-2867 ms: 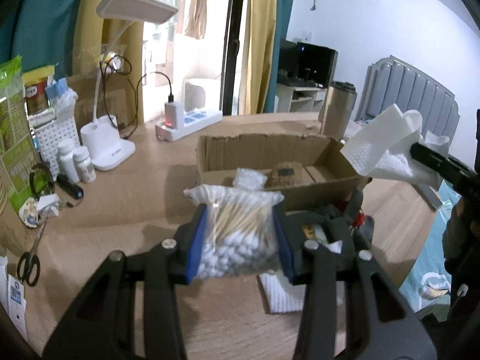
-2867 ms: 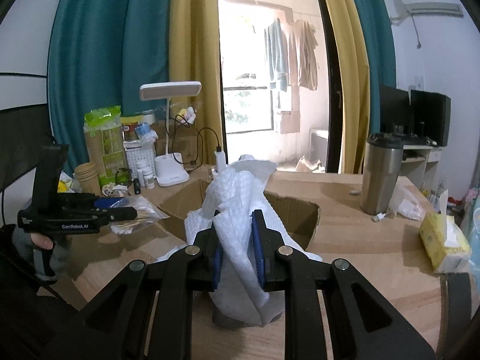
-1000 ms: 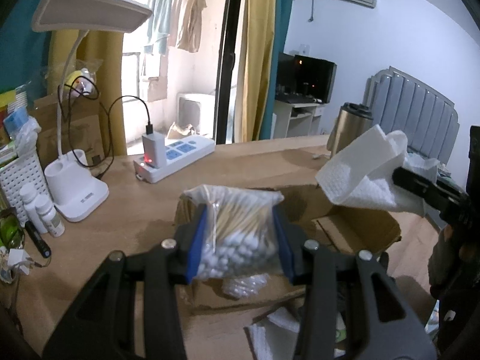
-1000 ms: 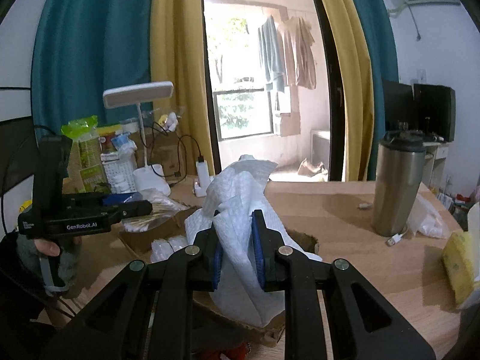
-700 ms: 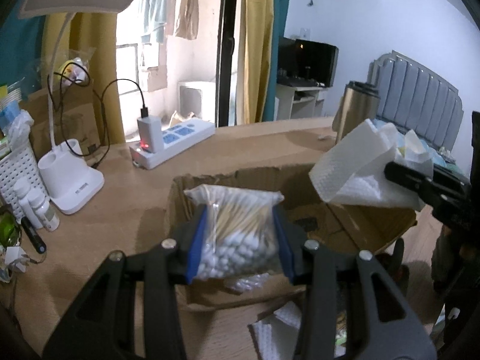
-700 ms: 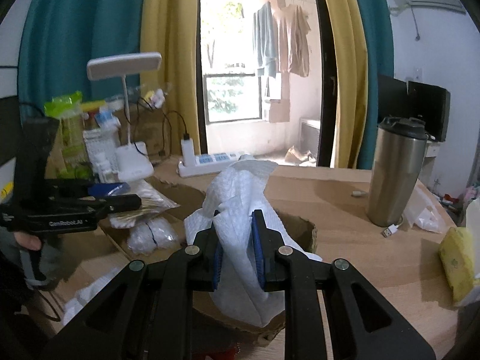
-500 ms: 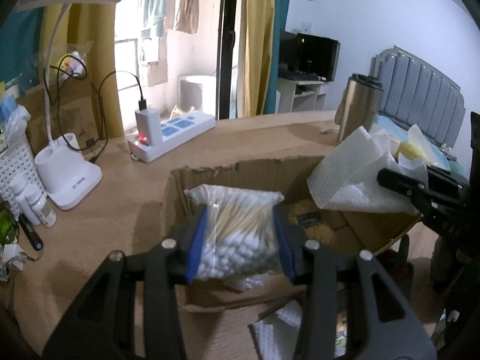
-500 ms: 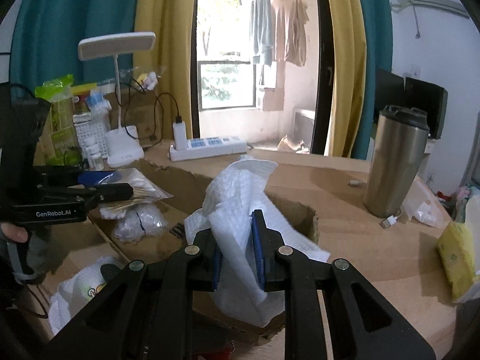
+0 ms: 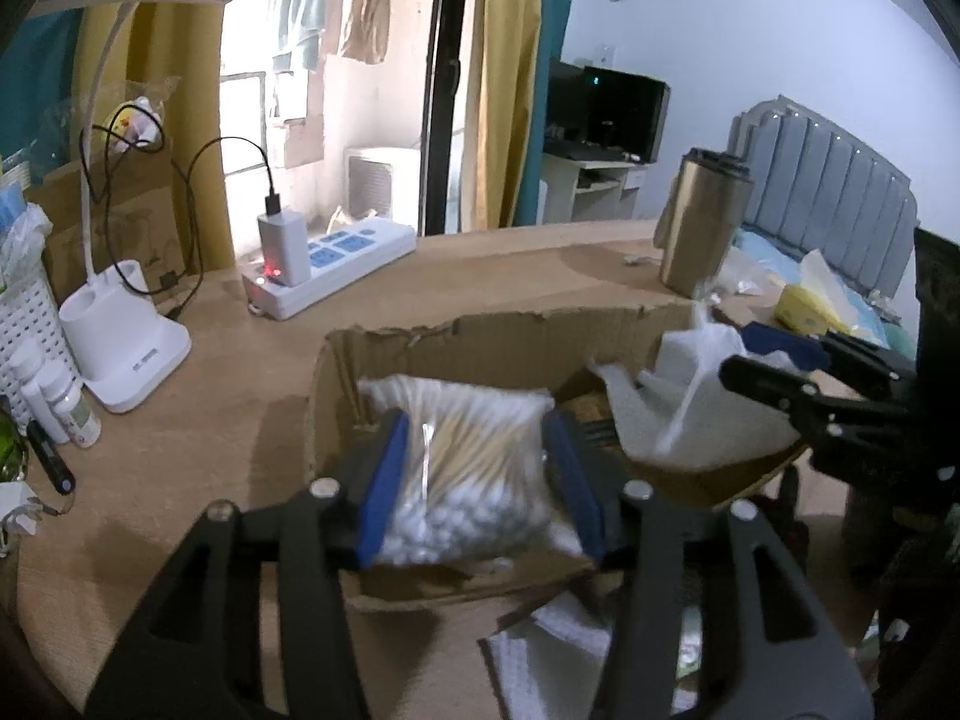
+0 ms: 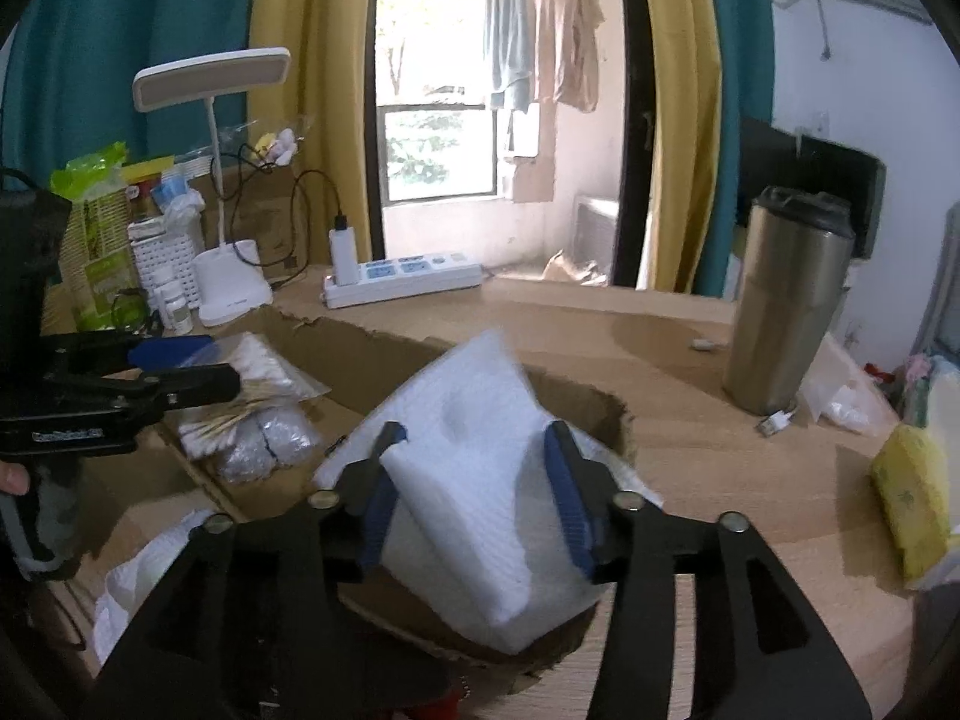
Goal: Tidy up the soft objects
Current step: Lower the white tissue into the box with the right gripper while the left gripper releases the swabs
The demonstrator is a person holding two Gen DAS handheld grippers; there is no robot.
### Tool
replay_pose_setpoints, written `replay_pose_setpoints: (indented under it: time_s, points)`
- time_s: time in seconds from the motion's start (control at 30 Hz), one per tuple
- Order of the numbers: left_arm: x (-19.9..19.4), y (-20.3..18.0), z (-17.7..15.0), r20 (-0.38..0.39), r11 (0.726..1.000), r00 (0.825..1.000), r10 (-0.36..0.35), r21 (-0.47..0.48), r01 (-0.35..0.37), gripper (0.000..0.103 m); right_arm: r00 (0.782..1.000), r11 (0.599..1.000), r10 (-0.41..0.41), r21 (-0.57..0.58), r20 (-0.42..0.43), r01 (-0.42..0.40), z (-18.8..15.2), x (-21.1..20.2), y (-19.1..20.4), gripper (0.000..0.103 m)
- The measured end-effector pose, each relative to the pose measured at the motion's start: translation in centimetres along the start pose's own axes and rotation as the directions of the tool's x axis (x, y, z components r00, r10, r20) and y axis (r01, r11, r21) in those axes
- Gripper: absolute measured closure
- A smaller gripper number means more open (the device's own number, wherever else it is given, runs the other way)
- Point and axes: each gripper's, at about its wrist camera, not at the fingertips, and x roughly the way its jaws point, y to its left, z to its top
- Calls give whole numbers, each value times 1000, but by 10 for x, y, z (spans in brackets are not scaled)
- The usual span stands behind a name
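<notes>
A torn cardboard box (image 9: pixel 480 330) lies open on the wooden table. Low over its left part is my left gripper (image 9: pixel 475 432). Its jaws are opening, and the clear bag of cotton swabs (image 9: pixel 468 468) still fills the gap and touches both blue pads. My right gripper (image 10: pixel 474 438) is over the box's right part, its jaws opening wide. The white paper towel wad (image 10: pixel 480 420) sits loose and blurred between them, sagging into the box (image 10: pixel 372 354). A small bag of cotton balls (image 10: pixel 264 444) lies inside, under the left gripper (image 10: pixel 225 363).
A steel tumbler (image 10: pixel 786 312) and a yellow tissue pack (image 10: pixel 906 498) stand right of the box. A power strip (image 10: pixel 402 282), a lamp base (image 10: pixel 231 288) and small bottles (image 9: pixel 60 402) sit behind and to the left. A white cloth (image 9: pixel 558 648) lies in front of the box.
Both grippers came down over the box. The right jaws spread apart and the paper towel slumped between them. The left jaws widened slightly around the swab bag.
</notes>
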Motion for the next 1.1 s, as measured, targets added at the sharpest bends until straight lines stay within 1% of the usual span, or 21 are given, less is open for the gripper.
replay_pose_setpoints:
  time_s: [0.1,0.17,0.2,0.4,0.5,0.8,0.87,0.97,1.1]
  points:
    - [-8,-3,2,25,1000,1000,-5,4,5,48,1000,1000,5,2,15,-5,1,-5,0,49]
    - [-12,-4,2,38,1000,999,-11,2,11,36,1000,1000,7,3,23,-7,2,-9,0,49]
    - [-14,-5,2,44,1000,999,-13,0,13,35,1000,1000,7,3,27,-7,3,-11,0,49]
    - [-32,-4,4,95,999,995,-41,-22,44,34,999,1000,12,3,45,-12,5,-23,1,48]
    - [-43,-5,4,118,999,992,-43,-23,46,33,999,1000,12,2,50,-12,4,-30,3,48]
    - [-66,-2,-1,150,998,988,-47,-42,54,30,997,1000,16,0,73,-16,7,-49,9,48]
    - [-71,0,-1,153,996,987,-56,-55,65,30,997,1000,21,1,78,-21,8,-53,10,48]
    - [-81,7,-3,163,991,983,-78,-97,95,30,996,999,31,7,89,-31,10,-60,12,48]
    - [-93,14,-8,182,991,982,-56,-113,77,29,995,999,42,3,95,-42,11,-67,17,48]
